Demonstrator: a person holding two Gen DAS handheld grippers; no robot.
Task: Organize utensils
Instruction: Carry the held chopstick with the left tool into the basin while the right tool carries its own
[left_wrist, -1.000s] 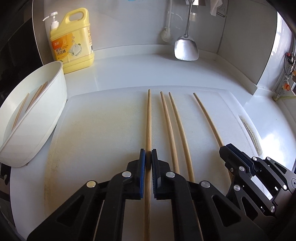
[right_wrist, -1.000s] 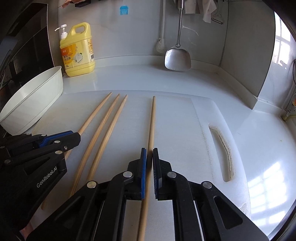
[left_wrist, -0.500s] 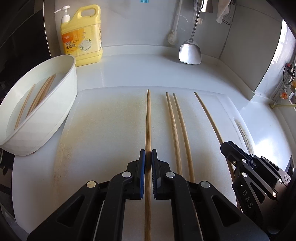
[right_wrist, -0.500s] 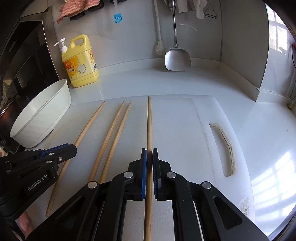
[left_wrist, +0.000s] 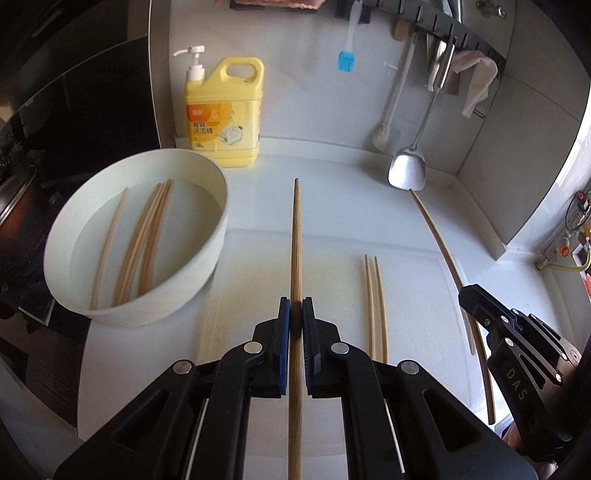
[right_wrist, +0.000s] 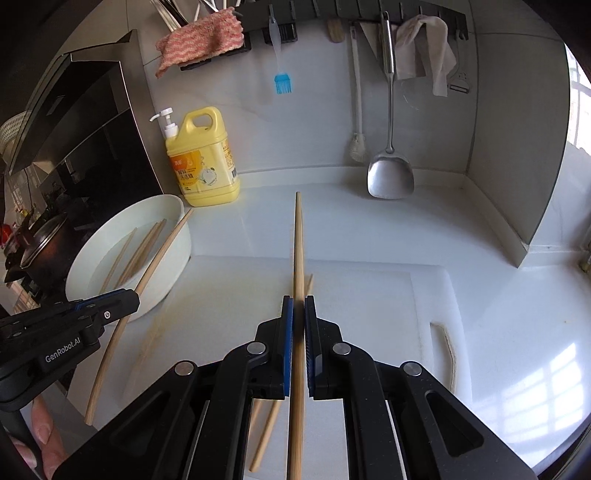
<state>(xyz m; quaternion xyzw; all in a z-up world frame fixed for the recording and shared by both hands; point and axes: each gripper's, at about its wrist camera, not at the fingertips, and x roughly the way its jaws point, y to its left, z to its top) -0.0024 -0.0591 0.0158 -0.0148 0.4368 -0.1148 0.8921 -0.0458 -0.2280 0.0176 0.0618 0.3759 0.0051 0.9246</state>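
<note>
Both of your claws have come up from the cutting board (left_wrist: 258, 258) since the earlier frames, and each one carries its chopstick into the air; before, all four sticks were lying flat on the board. Your left claw (left_wrist: 295, 314) is closed tight on one chopstick (left_wrist: 296, 240), which runs straight forward between the blue pads. Your right claw (right_wrist: 298, 314) is closed in the same way on a second chopstick (right_wrist: 298, 251). Two more chopsticks (left_wrist: 375, 302) remain side by side on the board, between your two claws. The white bowl (left_wrist: 207, 266) stands at the left on the counter (left_wrist: 332, 184), near the yellow detergent bottle (left_wrist: 223, 122), and it already holds several chopsticks lying in what looks like water.

I judge that the bowl is the goal. The risk is the long free end of each stick. If you swing the left one toward the bowl too low, the tip can hit the rim and push the bowl or turn the stick in the pads. The grip is on a thin round stick, so it can slip or rotate. Also your two claws are near each other; if both go to the bowl together, the sticks can cross.
</note>
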